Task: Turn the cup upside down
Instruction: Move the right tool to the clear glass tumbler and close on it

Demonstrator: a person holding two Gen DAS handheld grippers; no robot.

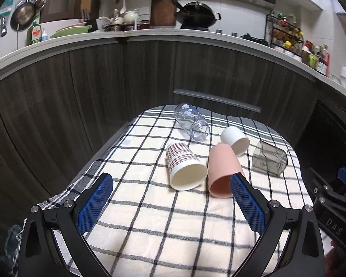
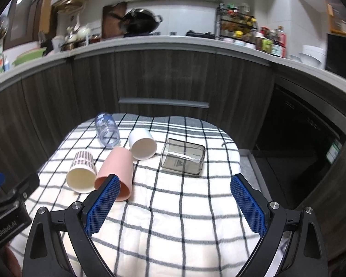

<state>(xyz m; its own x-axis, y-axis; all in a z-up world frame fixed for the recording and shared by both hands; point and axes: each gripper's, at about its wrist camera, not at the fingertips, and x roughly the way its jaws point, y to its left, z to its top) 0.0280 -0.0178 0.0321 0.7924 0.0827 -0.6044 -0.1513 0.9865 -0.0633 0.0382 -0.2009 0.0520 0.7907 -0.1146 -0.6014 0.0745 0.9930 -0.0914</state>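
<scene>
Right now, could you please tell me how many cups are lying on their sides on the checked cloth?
5: clear round cup farthest back, white cup beside it, smoky square cup at the right, pink cup in the middle, patterned cup at the left. None seems hidden.

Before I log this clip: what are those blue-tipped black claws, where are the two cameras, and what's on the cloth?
They are hand-held grippers; a person holds one in each hand, each carrying a camera looking along its fingers. The left gripper and right gripper are both open and hold nothing. On the checked cloth five cups lie on their sides: a patterned cup, a pink cup, a white cup, a clear cup and a smoky square cup. None is flipped yet.
</scene>
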